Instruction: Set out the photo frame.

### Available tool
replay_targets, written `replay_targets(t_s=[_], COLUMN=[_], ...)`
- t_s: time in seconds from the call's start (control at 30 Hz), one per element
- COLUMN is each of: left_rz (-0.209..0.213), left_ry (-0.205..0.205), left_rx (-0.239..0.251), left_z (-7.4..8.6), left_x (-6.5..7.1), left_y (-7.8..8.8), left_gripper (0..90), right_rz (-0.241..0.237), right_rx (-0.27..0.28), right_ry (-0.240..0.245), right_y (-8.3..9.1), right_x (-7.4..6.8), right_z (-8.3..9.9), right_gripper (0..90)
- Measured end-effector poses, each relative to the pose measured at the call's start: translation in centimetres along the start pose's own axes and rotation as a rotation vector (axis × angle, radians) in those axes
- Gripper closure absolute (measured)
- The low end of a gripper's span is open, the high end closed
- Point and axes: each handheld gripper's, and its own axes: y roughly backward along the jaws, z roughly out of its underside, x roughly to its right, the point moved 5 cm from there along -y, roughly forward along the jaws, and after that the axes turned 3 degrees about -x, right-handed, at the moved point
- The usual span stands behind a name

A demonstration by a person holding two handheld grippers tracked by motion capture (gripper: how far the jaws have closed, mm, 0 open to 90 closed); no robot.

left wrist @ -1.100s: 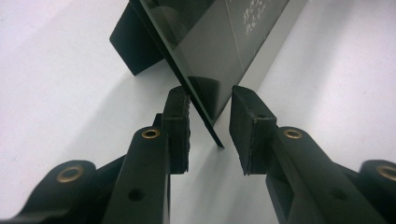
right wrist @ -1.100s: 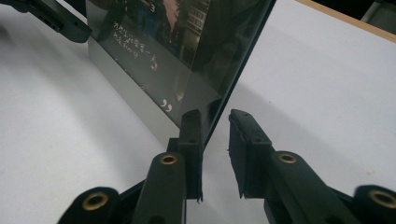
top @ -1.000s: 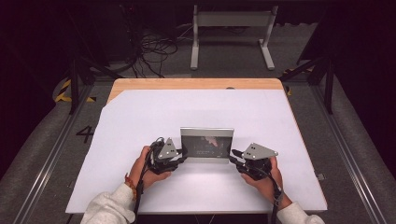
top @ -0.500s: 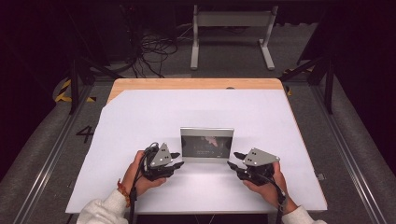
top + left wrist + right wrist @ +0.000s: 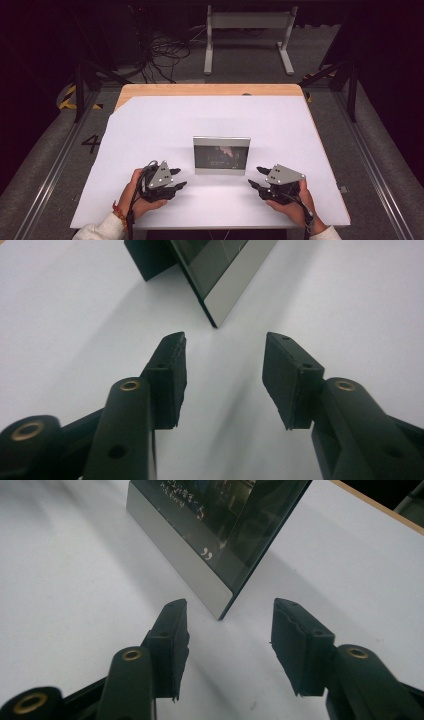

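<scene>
On the table: a white sheet (image 5: 210,130) covers nearly the whole top; a strip of bare wood (image 5: 210,90) shows along the 12 o'clock edge.
Room: dark; grey floor, a tangle of black cables (image 5: 165,52) at 11 o'clock beyond the table, a pale metal stand (image 5: 248,22) at 12 o'clock, a painted numeral on the floor (image 5: 91,143) at 9 o'clock.
Picture frame (image 5: 221,155): stands upright near the sheet's middle, a little toward 6 o'clock, silver border and dark glass facing the person; a black prop behind it shows in the left gripper view (image 5: 150,257).
Left gripper (image 5: 176,179): at 7 o'clock from the frame, in the person's left hand (image 5: 137,192), low over the sheet.
Left jaws: have just been opening; pads (image 5: 172,375) apart with bare sheet between them, pointed at the frame's near corner (image 5: 215,322), clear of it.
Right gripper (image 5: 256,177): at 5 o'clock from the frame, in the right hand (image 5: 295,205).
Right jaws: have just been opening; pads (image 5: 175,640) apart, gripping nothing, the frame's other lower corner (image 5: 220,615) just ahead of the gap, not touched.
</scene>
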Motion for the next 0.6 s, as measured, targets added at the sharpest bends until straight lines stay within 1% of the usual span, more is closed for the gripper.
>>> replay_targets(t_s=[0.07, 0.1, 0.17, 0.27, 0.33, 0.37, 0.4, 0.47, 0.53, 0.6], left_rz=[0.001, -0.002, 0.006, 0.0, 0.002, -0.004, -0.005, -0.003, -0.006, -0.006], left_ry=[-0.005, -0.008, -0.008, -0.008, 0.002, -0.002, 0.002, 0.007, 0.008, 0.02], left_rx=[-0.001, -0.005, -0.002, -0.009, -0.01, -0.015, -0.017, -0.018, -0.026, -0.025], left_z=[0.3, 0.5, 0.8, 1.2, 1.5, 1.7, 1.8, 2.1, 2.5, 2.8], left_x=[0.0, 0.1, 0.1, 0.1, 0.1, 0.1, 0.1, 0.1, 0.1, 0.1], left_y=[0.2, 0.3, 0.5, 0.7, 0.8, 0.8, 0.9, 0.9, 1.0, 1.1], left_gripper=[50.2, 48.9, 47.6, 46.4, 44.4, 43.4, 40.7, 39.7, 36.0, 33.3], right_rz=[0.002, 0.009, 0.007, 0.011, 0.012, 0.014, 0.019, 0.017, 0.012, 0.018], right_rx=[-0.007, -0.015, -0.023, -0.027, -0.03, -0.028, -0.026, -0.023, -0.021, -0.022], right_ry=[0.0, 0.002, 0.0, 0.003, -0.002, -0.003, -0.005, -0.007, -0.009, -0.01], right_y=[0.1, 0.1, 0.1, 0.1, 0.1, 0.2, 0.3, 0.3, 0.4, 0.5], right_x=[0.0, 0.0, 0.0, 0.1, 0.2, 0.2, 0.3, 0.3, 0.4, 0.5], right_z=[0.2, 0.4, 0.6, 0.8, 0.9, 1.0, 1.1, 1.2, 1.5, 1.8], right_gripper=[46.6, 43.7, 42.5, 40.8, 38.3, 37.5, 35.4, 34.3, 31.9, 29.8])
